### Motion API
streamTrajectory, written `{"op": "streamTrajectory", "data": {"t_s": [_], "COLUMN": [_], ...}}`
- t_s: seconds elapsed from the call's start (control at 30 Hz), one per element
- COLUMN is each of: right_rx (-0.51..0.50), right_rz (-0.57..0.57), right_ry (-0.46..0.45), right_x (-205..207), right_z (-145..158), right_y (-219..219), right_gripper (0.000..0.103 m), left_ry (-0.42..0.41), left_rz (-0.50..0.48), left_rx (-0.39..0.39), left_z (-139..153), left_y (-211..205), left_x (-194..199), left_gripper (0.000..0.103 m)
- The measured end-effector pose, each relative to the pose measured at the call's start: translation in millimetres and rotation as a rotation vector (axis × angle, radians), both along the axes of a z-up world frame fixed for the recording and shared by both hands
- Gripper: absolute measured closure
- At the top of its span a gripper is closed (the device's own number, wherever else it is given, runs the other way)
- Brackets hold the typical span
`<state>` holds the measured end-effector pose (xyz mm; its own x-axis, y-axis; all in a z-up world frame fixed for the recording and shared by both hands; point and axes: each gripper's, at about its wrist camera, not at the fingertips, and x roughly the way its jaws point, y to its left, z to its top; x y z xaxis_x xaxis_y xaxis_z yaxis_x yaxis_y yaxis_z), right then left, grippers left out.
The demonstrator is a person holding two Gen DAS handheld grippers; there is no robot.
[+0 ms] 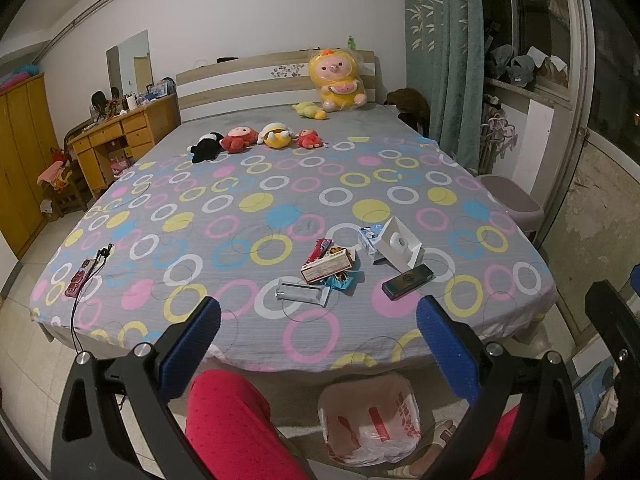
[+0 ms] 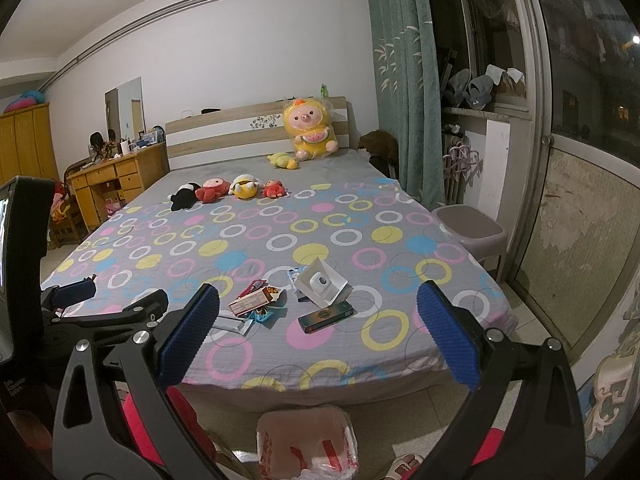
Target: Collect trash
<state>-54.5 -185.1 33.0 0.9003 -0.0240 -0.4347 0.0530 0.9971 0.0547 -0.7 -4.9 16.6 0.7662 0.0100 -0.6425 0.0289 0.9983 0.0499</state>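
Note:
Trash lies near the foot of the bed (image 1: 240, 200): a silver wrapper (image 1: 302, 294), a tan carton (image 1: 328, 266), a red snack wrapper (image 1: 318, 250), blue wrappers (image 1: 339, 281), an open white box (image 1: 398, 244), a small blue-white carton (image 1: 367, 238) and a dark flat box (image 1: 407, 281). The same pile shows in the right wrist view, with the tan carton (image 2: 254, 301), white box (image 2: 322, 284) and dark box (image 2: 326, 316). A bin lined with a red-printed plastic bag (image 1: 370, 426) (image 2: 306, 442) stands on the floor below. My left gripper (image 1: 318, 344) and right gripper (image 2: 318, 340) are open and empty, short of the bed's edge.
Plush toys (image 1: 256, 138) lie mid-bed and a big yellow one (image 1: 338, 80) leans on the headboard. A phone with a cable (image 1: 82, 276) lies at the bed's left corner. A wooden desk (image 1: 120, 136) stands left, a purple stool (image 1: 512, 204) right. My red-clad leg (image 1: 236, 428) is below.

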Motion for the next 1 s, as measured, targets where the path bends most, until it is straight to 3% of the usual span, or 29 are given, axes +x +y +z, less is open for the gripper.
{"op": "streamTrajectory", "data": {"t_s": [0.63,1.0], "right_rx": [0.002,0.013], "right_rz": [0.0,0.007], "right_ry": [0.004,0.026], "right_x": [2,7], "right_z": [-1,-28], "right_y": [0,11], "right_gripper": [0.006,0.006], "left_ry": [-0.004,0.019], "left_rz": [-0.009,-0.016], "left_rx": [-0.003,-0.016], "left_z": [-2,-17], "left_y": [0,5], "left_x": [-2,1], "left_gripper": [0.007,0.007]}}
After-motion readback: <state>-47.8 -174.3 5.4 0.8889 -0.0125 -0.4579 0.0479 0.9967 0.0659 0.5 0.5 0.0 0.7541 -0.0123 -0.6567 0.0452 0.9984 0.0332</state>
